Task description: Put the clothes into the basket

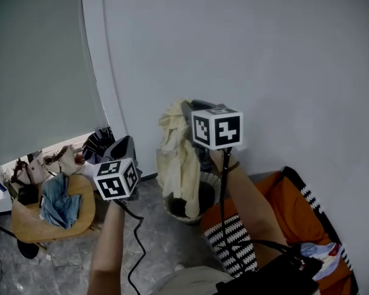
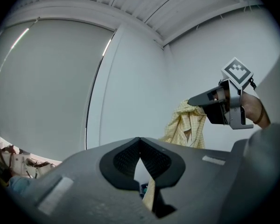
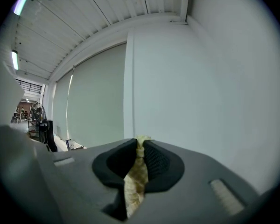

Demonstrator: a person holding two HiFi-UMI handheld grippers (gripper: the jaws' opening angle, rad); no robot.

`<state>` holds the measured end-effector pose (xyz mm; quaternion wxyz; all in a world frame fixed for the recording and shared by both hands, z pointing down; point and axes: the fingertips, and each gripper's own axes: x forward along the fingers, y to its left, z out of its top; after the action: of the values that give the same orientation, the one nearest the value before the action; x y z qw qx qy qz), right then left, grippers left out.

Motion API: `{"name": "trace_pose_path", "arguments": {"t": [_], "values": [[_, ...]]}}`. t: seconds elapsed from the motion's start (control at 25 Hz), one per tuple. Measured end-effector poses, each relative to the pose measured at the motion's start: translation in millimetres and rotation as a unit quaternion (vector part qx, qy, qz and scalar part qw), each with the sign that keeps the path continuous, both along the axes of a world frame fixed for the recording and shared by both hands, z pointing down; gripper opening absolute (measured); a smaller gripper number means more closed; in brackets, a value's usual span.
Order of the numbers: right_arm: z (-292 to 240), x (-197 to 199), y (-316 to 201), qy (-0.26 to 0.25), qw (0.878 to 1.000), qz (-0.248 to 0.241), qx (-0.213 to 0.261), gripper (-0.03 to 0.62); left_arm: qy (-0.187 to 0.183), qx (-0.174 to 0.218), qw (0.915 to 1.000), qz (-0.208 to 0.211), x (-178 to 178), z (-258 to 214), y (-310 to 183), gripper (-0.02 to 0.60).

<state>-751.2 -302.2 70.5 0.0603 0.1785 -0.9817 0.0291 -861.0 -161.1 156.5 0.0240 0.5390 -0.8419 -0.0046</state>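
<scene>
A pale yellow checked shirt hangs in the air from my right gripper, which is shut on its top edge. In the right gripper view the cloth is pinched between the pads. The shirt's lower end dangles over the dark round basket on the floor by the wall. My left gripper is held up to the left of the shirt, apart from it. Its jaw tips meet, and I see nothing clearly gripped. The left gripper view shows the shirt hanging from the right gripper.
A round wooden stool at the left carries a blue garment, with bags behind it on the floor. An orange cushion with a black-and-white striped edge lies at the right. A plain wall stands close behind the basket.
</scene>
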Motion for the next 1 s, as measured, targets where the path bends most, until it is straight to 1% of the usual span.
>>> {"name": "trace_pose_path", "arguments": {"t": [0.12, 0.24, 0.36, 0.48, 0.56, 0.68, 0.88, 1.0], "values": [[34, -8, -15, 0.025, 0.999, 0.006, -0.019, 0.049, 0.013, -0.022, 0.9997, 0.007, -7, 24, -14, -0.002], [65, -14, -30, 0.047, 0.998, 0.016, -0.039, 0.049, 0.029, -0.035, 0.9988, 0.016, -14, 46, -28, -0.002], [98, -13, -44, 0.065, 0.996, 0.02, -0.057, 0.049, 0.044, -0.054, 0.9973, 0.024, -16, 73, -42, -0.002], [140, -8, -52, 0.085, 0.993, 0.023, -0.08, 0.049, 0.068, -0.078, 0.9943, 0.029, -14, 110, -52, -0.002], [173, -6, -57, 0.103, 0.989, 0.026, -0.1, 0.049, 0.082, -0.097, 0.9914, 0.032, -13, 137, -58, -0.002], [221, -4, -65, 0.128, 0.983, 0.034, -0.129, 0.049, 0.093, -0.123, 0.9873, 0.04, -11, 172, -69, -0.002], [297, 0, -73, 0.167, 0.97, 0.052, -0.171, 0.049, 0.128, -0.149, 0.9793, 0.05, -7, 227, -78, -0.002], [337, 2, -74, 0.187, 0.961, 0.062, -0.193, 0.049, 0.143, -0.167, 0.9741, 0.055, -4, 258, -81, -0.002]]}}
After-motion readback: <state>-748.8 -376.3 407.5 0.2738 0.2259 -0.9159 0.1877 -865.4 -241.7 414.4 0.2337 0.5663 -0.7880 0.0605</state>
